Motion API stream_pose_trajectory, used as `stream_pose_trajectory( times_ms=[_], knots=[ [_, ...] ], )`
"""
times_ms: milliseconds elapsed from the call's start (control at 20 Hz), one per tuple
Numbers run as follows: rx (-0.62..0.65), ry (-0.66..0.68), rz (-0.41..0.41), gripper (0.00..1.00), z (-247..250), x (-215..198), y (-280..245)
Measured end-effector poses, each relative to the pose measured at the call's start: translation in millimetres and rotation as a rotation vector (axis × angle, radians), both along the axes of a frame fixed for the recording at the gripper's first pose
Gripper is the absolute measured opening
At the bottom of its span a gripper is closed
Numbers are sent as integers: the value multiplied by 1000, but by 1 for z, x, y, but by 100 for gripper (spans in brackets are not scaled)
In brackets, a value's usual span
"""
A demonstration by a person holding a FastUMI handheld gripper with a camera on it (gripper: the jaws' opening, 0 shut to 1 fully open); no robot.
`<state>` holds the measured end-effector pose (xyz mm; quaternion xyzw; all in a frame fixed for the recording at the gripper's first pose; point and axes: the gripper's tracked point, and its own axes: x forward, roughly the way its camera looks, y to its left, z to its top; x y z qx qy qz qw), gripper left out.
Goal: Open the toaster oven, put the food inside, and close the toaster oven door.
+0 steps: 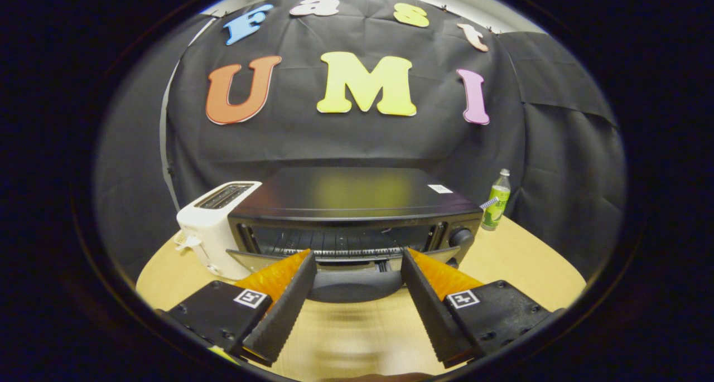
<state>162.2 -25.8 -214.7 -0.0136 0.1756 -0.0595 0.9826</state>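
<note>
We are holding the gripper point(357, 254) with its fingers spread wide, gripping nothing. Just ahead of the tips the oven point(357, 214) is sitting on the table point(519, 270), its door point(357, 279) hanging down and open toward us, the handle lying between the two fingers. The rack point(346, 242) is showing inside the open cavity. A toaster point(215, 226) is standing against the oven's left side, and a bottle point(496, 206) is standing beyond its right rear corner.
</note>
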Motion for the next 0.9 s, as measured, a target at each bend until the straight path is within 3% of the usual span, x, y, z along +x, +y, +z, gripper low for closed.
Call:
stream_pose_trajectory(
  times_ms=[350, 850, 900],
  knots=[
    [-4, 41, 16, 100, -34, -41, 2],
    [26, 318, 36, 97, -118, -75, 5],
    [82, 320, 50, 97, -112, -70, 8]
  ],
)
